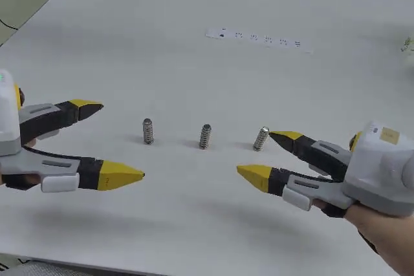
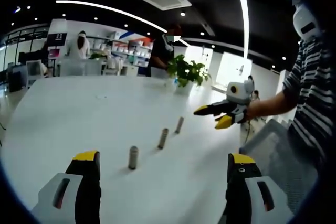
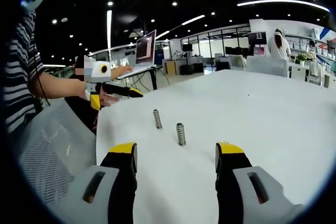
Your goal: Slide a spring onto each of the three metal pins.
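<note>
White tabletop (image 1: 194,4) lies under both claws in my head view. Across the middle of that frame three metal pins stand in a row, and each looks to carry a coiled spring: the left pin (image 1: 148,131), the middle pin (image 1: 205,136) and the right pin (image 1: 261,138). The first two stand upright; the third leans a little to the right.

My left gripper (image 1: 107,140) hangs at the left edge of the frame with its yellow-tipped jaws spread wide and nothing between them, well apart from the left pin. My right gripper (image 1: 253,152) sits at lower right, jaws also parted and empty. Its upper tip is just beside the top of the right pin, and I cannot tell whether the two touch.

In the left gripper view the row of pins runs up from the lower centre toward the right gripper. A white power strip (image 1: 259,38) lies across the upper middle of the head view.
</note>
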{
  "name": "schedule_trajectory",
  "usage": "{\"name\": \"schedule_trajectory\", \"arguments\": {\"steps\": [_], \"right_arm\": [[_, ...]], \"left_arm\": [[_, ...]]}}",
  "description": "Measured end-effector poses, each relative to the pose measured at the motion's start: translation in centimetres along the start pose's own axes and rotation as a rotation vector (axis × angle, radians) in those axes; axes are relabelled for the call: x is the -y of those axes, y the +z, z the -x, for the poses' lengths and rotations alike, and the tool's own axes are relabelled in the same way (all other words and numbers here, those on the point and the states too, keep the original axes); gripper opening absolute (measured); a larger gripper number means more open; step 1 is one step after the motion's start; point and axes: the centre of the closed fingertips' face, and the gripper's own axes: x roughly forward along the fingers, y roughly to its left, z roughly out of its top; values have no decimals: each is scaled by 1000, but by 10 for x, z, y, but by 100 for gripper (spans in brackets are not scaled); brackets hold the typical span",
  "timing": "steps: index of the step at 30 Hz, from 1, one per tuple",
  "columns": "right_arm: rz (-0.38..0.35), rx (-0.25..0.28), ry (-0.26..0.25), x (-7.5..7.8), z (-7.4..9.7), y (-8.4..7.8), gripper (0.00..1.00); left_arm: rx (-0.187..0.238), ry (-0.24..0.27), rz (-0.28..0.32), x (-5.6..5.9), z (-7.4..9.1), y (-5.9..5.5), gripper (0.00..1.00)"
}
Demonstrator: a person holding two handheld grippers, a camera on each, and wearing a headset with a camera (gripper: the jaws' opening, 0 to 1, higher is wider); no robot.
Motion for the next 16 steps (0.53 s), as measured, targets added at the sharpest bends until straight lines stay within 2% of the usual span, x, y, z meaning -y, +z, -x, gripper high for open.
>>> {"name": "schedule_trajectory", "arguments": {"steps": [2, 8, 10, 14, 16], "right_arm": [[-9, -2, -20, 4, 5, -5, 64], [-16, -20, -73, 14, 16, -17, 84], [-15, -24, -87, 16, 19, -19, 88], [-27, 3, -114, 20, 23, -16, 98], [-32, -1, -123, 21, 24, -17, 99]], "left_arm": [[0, -2, 1, 1, 0, 0, 98], [5, -2, -8, 4, 1, 1, 98], [4, 0, -9, 4, 2, 0, 98], [-2, 1, -17, 5, 3, -2, 98], [-6, 2, -26, 5, 4, -3, 98]]}}
